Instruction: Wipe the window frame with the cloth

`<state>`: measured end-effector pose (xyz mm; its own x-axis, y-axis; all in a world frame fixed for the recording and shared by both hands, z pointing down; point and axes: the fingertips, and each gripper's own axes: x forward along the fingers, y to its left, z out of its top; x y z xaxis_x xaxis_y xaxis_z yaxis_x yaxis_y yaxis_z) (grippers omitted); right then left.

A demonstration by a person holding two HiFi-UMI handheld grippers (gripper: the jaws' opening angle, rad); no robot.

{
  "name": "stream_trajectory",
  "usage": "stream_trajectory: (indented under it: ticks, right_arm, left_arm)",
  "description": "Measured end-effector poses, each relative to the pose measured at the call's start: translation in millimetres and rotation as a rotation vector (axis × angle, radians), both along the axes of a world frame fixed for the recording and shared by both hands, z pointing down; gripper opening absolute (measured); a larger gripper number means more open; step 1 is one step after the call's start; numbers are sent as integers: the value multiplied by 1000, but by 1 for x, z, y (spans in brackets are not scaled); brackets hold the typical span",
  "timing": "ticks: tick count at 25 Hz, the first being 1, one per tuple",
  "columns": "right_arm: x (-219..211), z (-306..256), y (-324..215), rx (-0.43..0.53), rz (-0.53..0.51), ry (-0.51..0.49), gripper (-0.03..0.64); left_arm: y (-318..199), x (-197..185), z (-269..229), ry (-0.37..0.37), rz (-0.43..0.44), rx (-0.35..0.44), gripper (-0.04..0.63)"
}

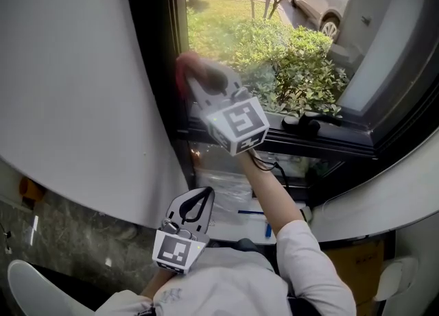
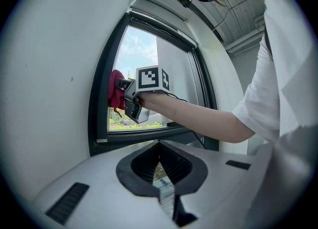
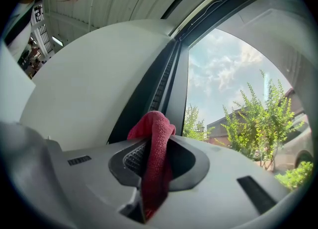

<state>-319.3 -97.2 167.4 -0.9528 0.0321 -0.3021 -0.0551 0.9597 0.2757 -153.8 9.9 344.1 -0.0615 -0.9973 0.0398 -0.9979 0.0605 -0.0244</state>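
Note:
A red cloth point(image 1: 182, 68) is pinched in my right gripper point(image 1: 188, 78), which is shut on it and held up against the black left upright of the window frame point(image 1: 159, 47). In the right gripper view the cloth point(image 3: 156, 128) bulges out between the jaws, close to the dark frame point(image 3: 166, 79). The left gripper view shows the cloth point(image 2: 116, 91) and right gripper point(image 2: 130, 105) at that upright point(image 2: 98, 99). My left gripper point(image 1: 202, 198) hangs low near the person's body, jaws together with nothing in them point(image 2: 160, 166).
A white wall point(image 1: 82, 88) curves along the left of the window. The lower frame rail point(image 1: 343, 144) carries a black handle point(image 1: 305, 124). Below the window lie plastic bags point(image 1: 226, 184) and a cardboard box point(image 1: 357, 260). Bushes and a car point(image 1: 322, 3) stand outside.

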Motion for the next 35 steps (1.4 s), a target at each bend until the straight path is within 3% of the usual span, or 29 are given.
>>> stream_trajectory:
  ticks: [24,28,35]
  right_arm:
    - [-1,24,0,-15,15,47,66]
    - [0,31,1,-14,25,73,66]
    - [-1,46,1,-31,21,105,66]
  left_arm:
    - [11,0,2,-18,18,8,9]
    - [13,1,10,17,19,-17,9]
    - [10,-1,5,6,28,17,9]
